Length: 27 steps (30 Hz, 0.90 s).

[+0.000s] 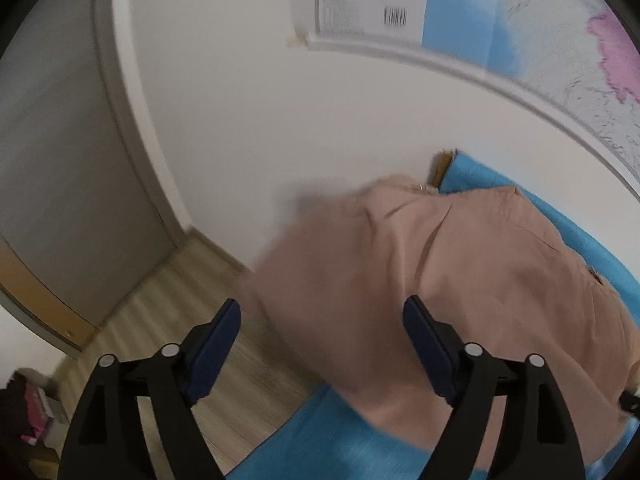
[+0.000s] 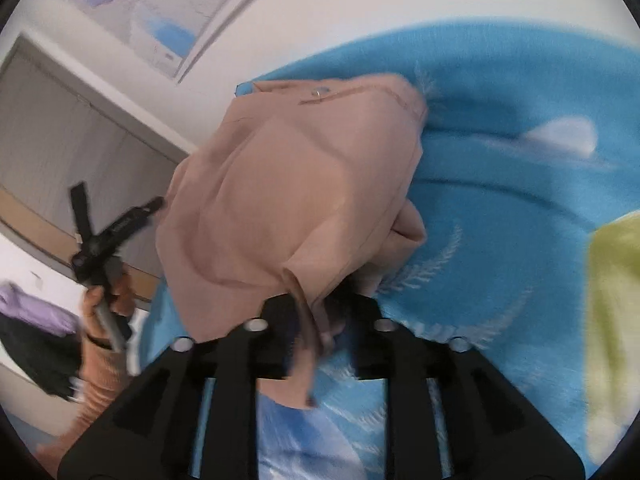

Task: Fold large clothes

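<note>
Right gripper (image 2: 316,320) clenches a pink garment (image 2: 288,184) fold, bottom center, over the blue blanket (image 2: 500,208); left gripper (image 1: 322,332) gapes, released, door (image 1: 60,152) upper left.

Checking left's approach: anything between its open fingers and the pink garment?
Nothing: in the left wrist view the left gripper frames only the pink garment, untouched, over the blue blanket.

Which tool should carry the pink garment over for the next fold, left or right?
Right. The right tool is shut on the garment, lifting it off the blue blanket. The left tool is open, empty and off to the side.
</note>
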{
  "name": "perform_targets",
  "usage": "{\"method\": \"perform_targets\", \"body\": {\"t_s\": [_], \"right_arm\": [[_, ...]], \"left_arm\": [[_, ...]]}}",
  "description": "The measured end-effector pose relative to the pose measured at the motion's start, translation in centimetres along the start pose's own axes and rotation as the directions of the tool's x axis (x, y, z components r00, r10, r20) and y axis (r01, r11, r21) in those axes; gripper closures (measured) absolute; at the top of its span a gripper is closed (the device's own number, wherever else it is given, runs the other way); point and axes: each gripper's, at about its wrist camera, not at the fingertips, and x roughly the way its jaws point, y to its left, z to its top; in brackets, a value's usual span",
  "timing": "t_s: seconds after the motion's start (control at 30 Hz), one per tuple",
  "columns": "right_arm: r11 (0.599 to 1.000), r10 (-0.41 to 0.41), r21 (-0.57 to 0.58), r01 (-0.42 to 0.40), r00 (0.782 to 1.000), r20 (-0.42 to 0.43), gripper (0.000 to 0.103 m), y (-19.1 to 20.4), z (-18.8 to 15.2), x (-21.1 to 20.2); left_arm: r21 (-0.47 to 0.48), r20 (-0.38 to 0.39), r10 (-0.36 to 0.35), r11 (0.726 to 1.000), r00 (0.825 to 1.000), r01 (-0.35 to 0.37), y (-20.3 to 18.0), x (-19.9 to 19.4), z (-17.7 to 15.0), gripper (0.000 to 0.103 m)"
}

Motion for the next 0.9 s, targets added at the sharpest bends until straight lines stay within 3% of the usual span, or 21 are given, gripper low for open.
{"method": "perform_targets", "body": {"t_s": [0.03,0.13,0.27,0.43,0.5,0.6,0.7,0.9], "right_arm": [[0.999,-0.034,-0.032,0.035,0.999,0.027,0.049,0.5,-0.2,-0.8],[0.987,-0.118,-0.092,0.13,0.986,0.121,0.048,1.7,-0.6,-3.7],[0.971,-0.125,-0.173,0.166,0.966,0.228,0.048,4.3,-0.5,-5.6],[0.941,-0.095,-0.306,0.144,0.981,0.17,0.054,7.4,0.0,-1.7],[0.947,-0.102,-0.294,0.128,0.989,0.103,0.054,6.9,0.0,0.4],[0.97,-0.105,-0.218,0.105,0.994,0.01,0.054,5.1,0.2,3.6],[0.968,-0.097,-0.231,0.1,0.995,0.026,0.052,5.0,-0.3,3.6],[0.963,-0.08,-0.252,0.095,0.994,0.069,0.04,5.9,-1.2,1.1]], "left_arm": [[0.015,0.02,0.002,1.0,1.0,-0.003,-0.1,-1.0,-0.3,0.022],[0.049,0.047,-0.06,0.997,0.997,0.057,-0.9,-2.9,-1.6,0.022],[0.113,0.019,-0.192,0.976,0.981,0.189,-3.8,-3.7,-3.1,0.022],[0.202,-0.023,-0.285,0.937,0.958,0.284,-8.7,-3.8,-5.3,0.022],[0.21,-0.054,-0.31,0.926,0.949,0.314,-10.3,-3.2,-6.4,0.022],[0.224,-0.07,-0.291,0.928,0.954,0.299,-11.6,-2.5,-7.6,0.02],[0.244,-0.067,-0.252,0.934,0.965,0.261,-12.4,-2.0,-8.2,0.02],[0.219,-0.045,-0.249,0.942,0.967,0.253,-12.3,-3.1,-8.5,0.019]]}}
